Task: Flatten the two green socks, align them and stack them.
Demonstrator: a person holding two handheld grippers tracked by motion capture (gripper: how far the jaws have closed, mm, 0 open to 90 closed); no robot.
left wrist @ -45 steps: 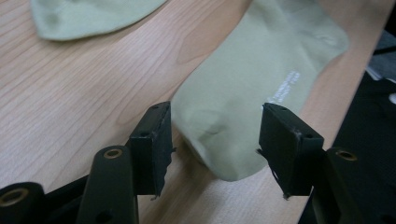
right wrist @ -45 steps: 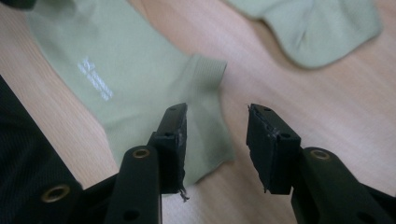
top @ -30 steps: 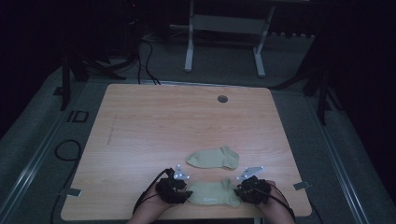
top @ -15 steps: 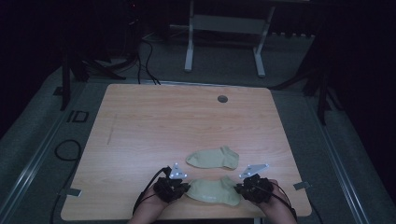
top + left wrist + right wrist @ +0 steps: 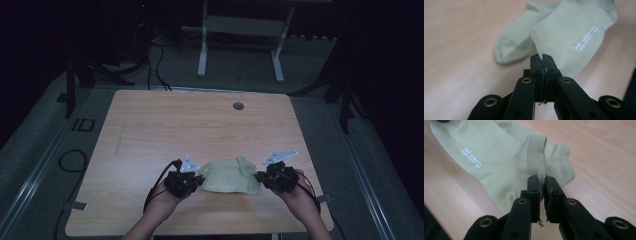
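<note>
A pale green sock point(image 5: 231, 176) is hanging stretched between two hand-held grippers in the lower middle of the high view, its long axis running left to right across the frame. At its left end, the left gripper point(image 5: 196, 181) is clamping the sock's edge; in the left gripper view its black jaws are pressing together on the fabric point(image 5: 571, 37), with small white lettering showing on the sock at the right. A second pale green sock point(image 5: 516, 45) is lying on the table behind it, partly hidden. At the right end, the right gripper point(image 5: 260, 177) is pinching the ribbed cuff point(image 5: 537, 152), which is standing up in a narrow strip above the closed jaws. The light wooden table point(image 5: 165, 130) is sitting on grey carpet point(image 5: 45, 150), and the room beyond, along the top of the frame, is lying in darkness with a metal frame point(image 5: 240, 25) at upper centre
</note>
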